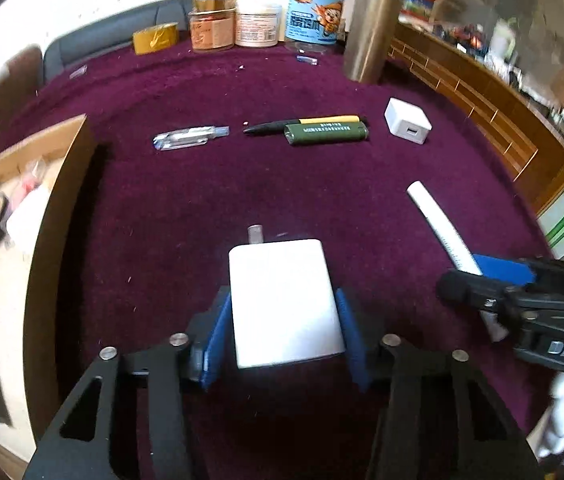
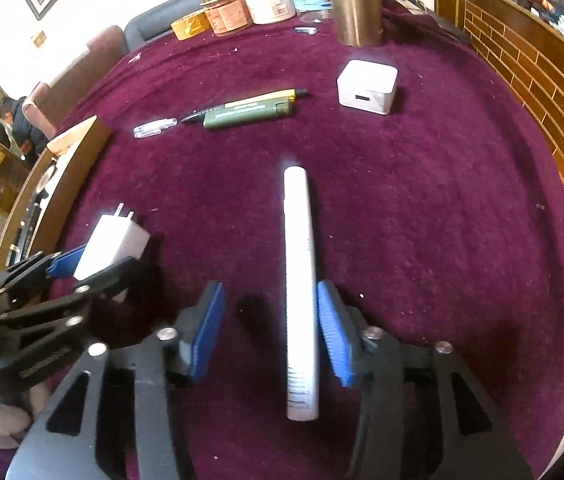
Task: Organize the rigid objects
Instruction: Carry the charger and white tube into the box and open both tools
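Note:
My left gripper (image 1: 284, 322) is shut on a white plug charger (image 1: 284, 300), its prongs pointing away; it also shows in the right wrist view (image 2: 111, 246). My right gripper (image 2: 269, 330) is open around a long white tube (image 2: 300, 280) lying on the purple cloth; the right pad touches it, the left pad stands apart. The tube also shows in the left wrist view (image 1: 442, 226). Farther off lie a white cube charger (image 1: 406, 122), a green lighter-like stick (image 1: 326, 133), a black and yellow pen (image 1: 306, 123) and a clear pen (image 1: 189, 138).
An open cardboard box (image 1: 47, 240) with tape and other items stands at the left. At the back are jars (image 1: 257, 24), a yellow tape roll (image 1: 155, 38) and a tall metal flask (image 1: 372, 28). A wooden rail (image 1: 482, 92) runs along the right.

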A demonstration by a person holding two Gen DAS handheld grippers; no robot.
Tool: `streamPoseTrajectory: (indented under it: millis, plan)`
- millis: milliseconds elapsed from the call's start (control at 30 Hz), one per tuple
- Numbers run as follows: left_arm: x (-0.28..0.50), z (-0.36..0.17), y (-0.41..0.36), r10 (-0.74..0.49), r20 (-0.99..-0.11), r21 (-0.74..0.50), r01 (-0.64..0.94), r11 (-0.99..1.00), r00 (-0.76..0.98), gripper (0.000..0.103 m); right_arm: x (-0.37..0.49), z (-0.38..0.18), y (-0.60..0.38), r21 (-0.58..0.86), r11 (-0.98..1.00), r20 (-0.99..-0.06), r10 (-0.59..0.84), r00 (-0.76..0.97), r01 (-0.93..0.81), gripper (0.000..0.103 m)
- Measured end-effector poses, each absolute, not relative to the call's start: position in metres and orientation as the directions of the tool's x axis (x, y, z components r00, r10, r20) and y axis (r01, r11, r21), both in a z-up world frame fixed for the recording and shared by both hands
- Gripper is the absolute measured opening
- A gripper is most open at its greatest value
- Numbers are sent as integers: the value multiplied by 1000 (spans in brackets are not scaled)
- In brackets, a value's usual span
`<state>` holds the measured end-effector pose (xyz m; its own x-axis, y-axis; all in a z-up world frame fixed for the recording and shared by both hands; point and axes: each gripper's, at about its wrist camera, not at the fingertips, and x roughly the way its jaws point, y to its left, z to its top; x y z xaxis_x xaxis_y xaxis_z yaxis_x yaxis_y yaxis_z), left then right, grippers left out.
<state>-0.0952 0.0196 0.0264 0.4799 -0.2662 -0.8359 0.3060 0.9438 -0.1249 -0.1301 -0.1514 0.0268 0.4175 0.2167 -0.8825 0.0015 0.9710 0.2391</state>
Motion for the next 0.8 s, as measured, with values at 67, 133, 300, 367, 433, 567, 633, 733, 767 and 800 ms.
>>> streamPoseTrajectory:
  millis: [67,133,300,367,433,567,633,733,767,800]
  plan:
    - [-100,30,25,-287,-826,-148,304,941,484,42,-126,26,-143,178,984,-887,166,431,-12,48]
    - [-107,34,33,-322,-817,-191,301,934,479,41,-124,24,-132,90,995,-886,99,453,-42,41]
    - [-125,48,65,-404,-776,-302,278,912,485,42,-127,26,-134,111,993,-871,113,478,-34,12]
    - [-132,55,81,-426,-756,-334,266,904,497,42,-129,29,-136,170,985,-860,164,484,-32,12]
    - [-137,63,96,-437,-733,-358,251,899,521,42,-131,36,-136,241,970,-842,228,488,-37,12]
    - [-148,85,138,-437,-681,-396,207,895,588,42,-130,59,-122,372,924,-789,365,494,-89,12]
    - [-151,91,155,-414,-664,-393,181,902,622,42,-128,69,-107,415,901,-766,419,488,-124,12]
    - [-151,96,180,-348,-653,-364,125,923,673,42,-124,81,-81,471,863,-737,498,458,-181,12]
    - [-150,95,189,-324,-657,-357,98,929,681,42,-122,83,-72,491,849,-729,523,442,-195,12]
    - [-146,91,198,-307,-664,-356,73,932,682,42,-119,85,-63,508,836,-723,544,426,-206,12]
